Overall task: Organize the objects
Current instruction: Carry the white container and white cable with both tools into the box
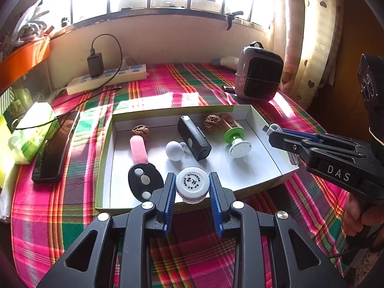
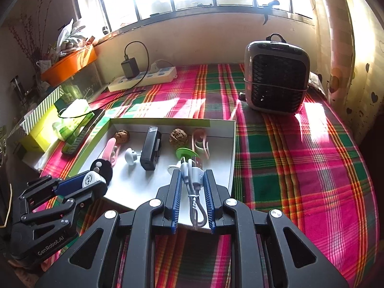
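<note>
Two grippers: each one pinches a thing over the near edge of the box [image 1: 261, 122].
Left gripper [image 1: 192, 183]: its blue pads are clamped on the sides of a small white bottle [image 1: 191, 184], printed cap facing up, held above the box's near wall.
Right gripper [image 2: 192, 180]: its pads are pressed on a bundled white cable [image 2: 193, 180]; the plug ends stick out ahead of the tips and a loop hangs back between the fingers, over the box's near right corner.
Box: shallow, white inside, green rim, lying on the plaid cloth [image 2: 300, 168].
In the box: two walnuts [image 1: 140, 132], a pink tube [image 1: 138, 148], a black oval case [image 1: 144, 181] with round cells, a white ball knob [image 1: 174, 150], a black block [image 1: 194, 138], a green-and-white spool [image 1: 236, 141], a pink clip [image 2: 200, 144].
Left of the box: a phone [image 1: 56, 146] and a tissue pack [image 1: 31, 132] just beside it.
Back of the cloth: a power strip [image 1: 108, 79] with a black charger [image 1: 95, 65] plugged in, and a grey heater [image 2: 276, 76] at the right.
Person: a hand [image 1: 360, 213] shows under the right gripper's handle.
</note>
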Tool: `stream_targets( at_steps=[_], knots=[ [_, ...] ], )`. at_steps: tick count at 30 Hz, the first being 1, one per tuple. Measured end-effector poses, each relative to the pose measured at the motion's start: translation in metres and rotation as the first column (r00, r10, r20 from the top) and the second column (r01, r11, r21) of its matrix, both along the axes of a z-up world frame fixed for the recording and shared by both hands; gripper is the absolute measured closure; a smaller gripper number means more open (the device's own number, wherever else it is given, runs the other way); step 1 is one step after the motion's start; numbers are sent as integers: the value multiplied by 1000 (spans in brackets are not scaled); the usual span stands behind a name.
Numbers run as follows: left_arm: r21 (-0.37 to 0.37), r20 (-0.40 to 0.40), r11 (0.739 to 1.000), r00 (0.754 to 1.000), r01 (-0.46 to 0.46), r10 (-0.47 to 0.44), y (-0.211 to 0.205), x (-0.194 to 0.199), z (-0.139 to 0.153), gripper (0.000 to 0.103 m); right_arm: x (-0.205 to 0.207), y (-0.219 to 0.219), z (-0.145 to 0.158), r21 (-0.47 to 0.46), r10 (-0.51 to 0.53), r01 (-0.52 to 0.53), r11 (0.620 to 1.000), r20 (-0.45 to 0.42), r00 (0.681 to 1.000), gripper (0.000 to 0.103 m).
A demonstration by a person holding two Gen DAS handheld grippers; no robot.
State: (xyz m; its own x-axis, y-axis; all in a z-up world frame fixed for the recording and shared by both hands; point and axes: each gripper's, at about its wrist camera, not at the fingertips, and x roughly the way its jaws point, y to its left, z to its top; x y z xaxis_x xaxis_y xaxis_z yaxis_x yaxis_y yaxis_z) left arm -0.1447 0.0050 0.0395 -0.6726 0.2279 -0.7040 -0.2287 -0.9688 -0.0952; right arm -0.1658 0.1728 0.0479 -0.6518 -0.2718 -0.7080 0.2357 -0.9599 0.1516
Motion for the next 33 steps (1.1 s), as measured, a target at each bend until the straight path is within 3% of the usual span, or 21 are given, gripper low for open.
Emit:
stream_targets(
  at_steps=[14,33],
  knots=[
    [-4,27,1000,1000,7,-7,9,-19,-9,78,-38,-3,-15,33,-50,48,998,56,997,83],
    [-17,57,1000,998,3,-2,12,-37,-22,78,-53,-10,-29,68,-66,59,996,94,993,83]
  ],
)
